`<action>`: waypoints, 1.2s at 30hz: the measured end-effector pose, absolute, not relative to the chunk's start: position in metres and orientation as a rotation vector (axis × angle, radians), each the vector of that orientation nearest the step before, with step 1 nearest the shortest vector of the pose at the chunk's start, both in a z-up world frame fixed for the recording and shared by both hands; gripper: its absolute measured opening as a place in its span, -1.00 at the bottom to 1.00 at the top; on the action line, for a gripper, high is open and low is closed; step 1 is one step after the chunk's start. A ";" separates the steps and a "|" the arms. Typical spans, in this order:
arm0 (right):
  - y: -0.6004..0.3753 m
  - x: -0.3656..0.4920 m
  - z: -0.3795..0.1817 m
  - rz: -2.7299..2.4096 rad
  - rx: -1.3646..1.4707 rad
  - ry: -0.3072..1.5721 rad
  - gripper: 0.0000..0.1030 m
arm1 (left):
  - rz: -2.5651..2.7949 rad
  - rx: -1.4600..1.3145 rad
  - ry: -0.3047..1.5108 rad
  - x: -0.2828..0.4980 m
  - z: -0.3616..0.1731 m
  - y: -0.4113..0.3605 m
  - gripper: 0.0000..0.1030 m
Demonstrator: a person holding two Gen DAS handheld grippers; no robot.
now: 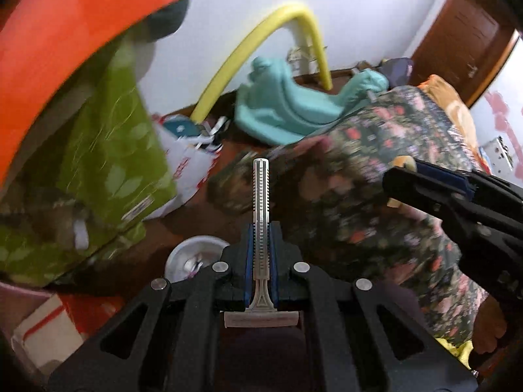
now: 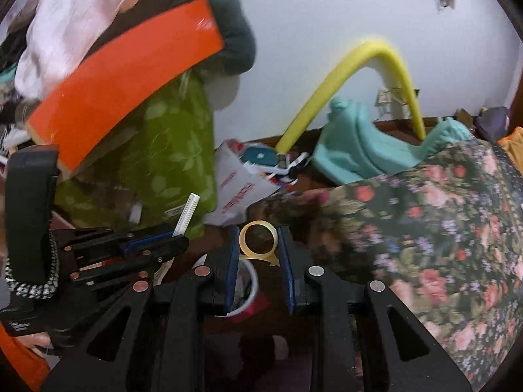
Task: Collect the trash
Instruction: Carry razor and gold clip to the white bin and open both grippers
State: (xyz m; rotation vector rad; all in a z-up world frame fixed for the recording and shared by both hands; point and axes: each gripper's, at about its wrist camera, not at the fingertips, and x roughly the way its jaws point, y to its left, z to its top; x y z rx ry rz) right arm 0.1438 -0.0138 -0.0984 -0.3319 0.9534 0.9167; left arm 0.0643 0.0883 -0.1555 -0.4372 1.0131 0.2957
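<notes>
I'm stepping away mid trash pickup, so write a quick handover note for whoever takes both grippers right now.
Left gripper: shut on a disposable razor, handle forward, head toward the camera.
Right gripper: shut on a spent tape ring.
Both are held above a red bin with trash already inside, beside the floral blanket.
Done: both items picked up.
Left: release them into the bin, probably one at a time.

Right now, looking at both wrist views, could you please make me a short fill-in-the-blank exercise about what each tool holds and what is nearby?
1. The left tool is shut on a disposable ____.
2. The right tool grips a nearly empty ring of ____.
3. The bent foam tube by the wall is ____ in colour.
4. The floral cloth lies on the ____ side of the right wrist view.

Missing words: razor; tape; yellow; right
</notes>
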 end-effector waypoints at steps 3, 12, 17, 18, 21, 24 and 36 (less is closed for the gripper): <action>0.005 0.132 -0.117 0.939 -0.361 0.998 -0.59 | 0.320 -0.464 1.049 0.053 -0.175 0.102 -0.85; 0.048 0.117 -0.174 0.977 -0.406 1.151 -0.59 | 0.379 -0.560 1.166 0.034 -0.240 0.137 -0.85; 0.069 0.118 -0.206 1.011 -0.445 1.240 -0.59 | 0.403 -0.614 1.240 0.033 -0.278 0.153 -0.85; 0.072 0.119 -0.211 1.013 -0.447 1.256 -0.59 | 0.408 -0.623 1.256 0.032 -0.285 0.156 -0.85; 0.080 0.124 -0.225 1.015 -0.453 1.291 -0.59 | 0.422 -0.643 1.285 0.033 -0.301 0.162 -0.85; 0.087 0.130 -0.235 1.019 -0.450 1.320 -0.58 | 0.434 -0.678 1.295 0.035 -0.312 0.169 -0.85; 0.082 0.150 -0.235 0.977 -0.349 1.424 -0.10 | 0.442 -0.650 1.319 0.041 -0.309 0.170 -0.59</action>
